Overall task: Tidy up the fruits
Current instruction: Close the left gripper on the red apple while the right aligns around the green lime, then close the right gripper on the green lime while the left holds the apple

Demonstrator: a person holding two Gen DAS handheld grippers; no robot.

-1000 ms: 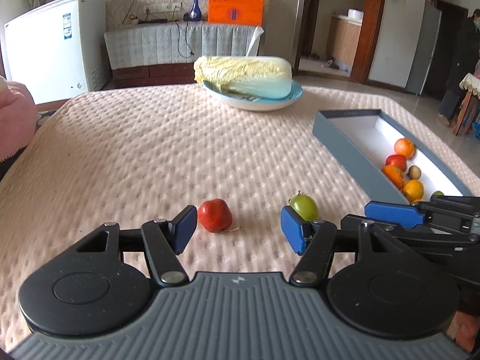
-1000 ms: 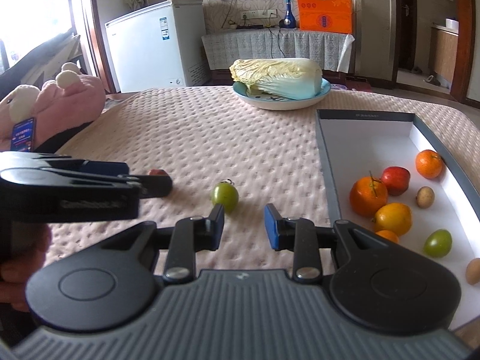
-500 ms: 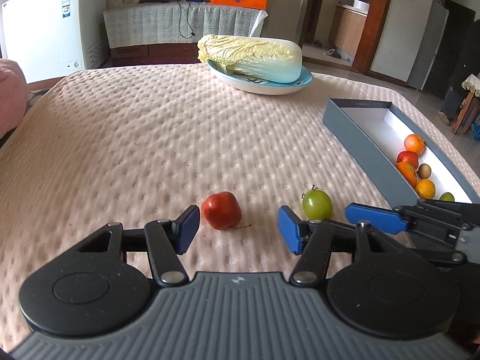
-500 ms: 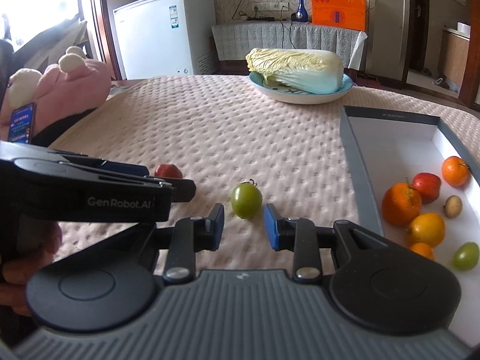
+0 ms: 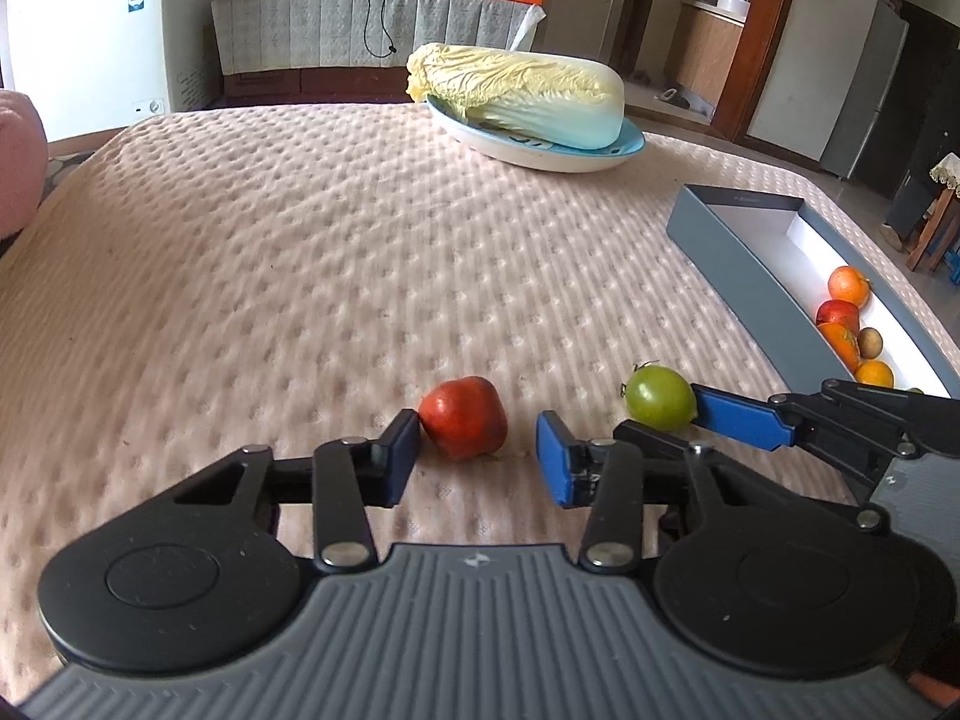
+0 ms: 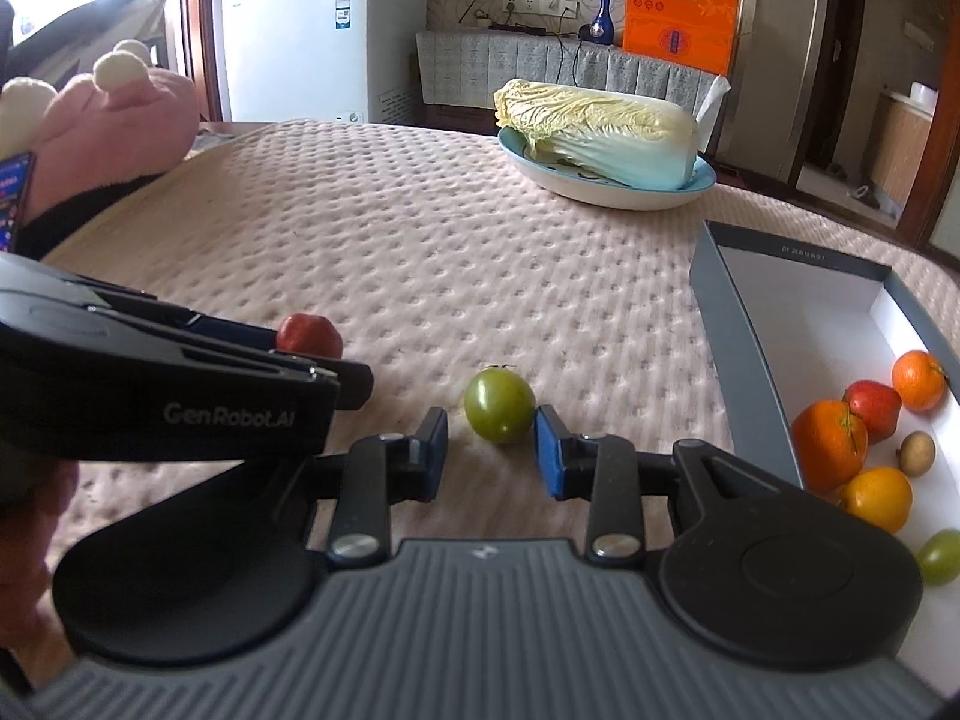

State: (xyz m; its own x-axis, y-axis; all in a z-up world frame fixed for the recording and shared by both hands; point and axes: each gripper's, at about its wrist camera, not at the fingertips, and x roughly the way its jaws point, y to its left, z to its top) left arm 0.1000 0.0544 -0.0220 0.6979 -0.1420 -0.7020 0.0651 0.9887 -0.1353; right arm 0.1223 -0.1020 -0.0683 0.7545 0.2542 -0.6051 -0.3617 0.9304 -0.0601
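A red fruit [image 5: 462,426] lies on the pink quilted cloth between the tips of my left gripper [image 5: 477,462]. Its jaws are closing: the left pad touches the fruit and the right pad stands a little apart. A green tomato [image 6: 499,405] sits between the tips of my right gripper [image 6: 492,455], whose jaws are opening, the pads close beside it without pressing. In the left wrist view the green tomato [image 5: 660,397] shows beside a blue finger [image 5: 738,417] of the right gripper. A grey box [image 6: 744,348] with a white inside holds several fruits on the right.
A Chinese cabbage [image 5: 522,96] lies on a blue plate [image 5: 630,147] at the far side of the table. A pink plush toy [image 6: 114,120] sits at the left edge. A white freezer [image 5: 90,30] and a covered cabinet stand behind the table.
Both grippers moved forward and down to the fruits. The left jaws narrowed around the red fruit. The right jaws widened slightly and the green tomato now sits between their tips.
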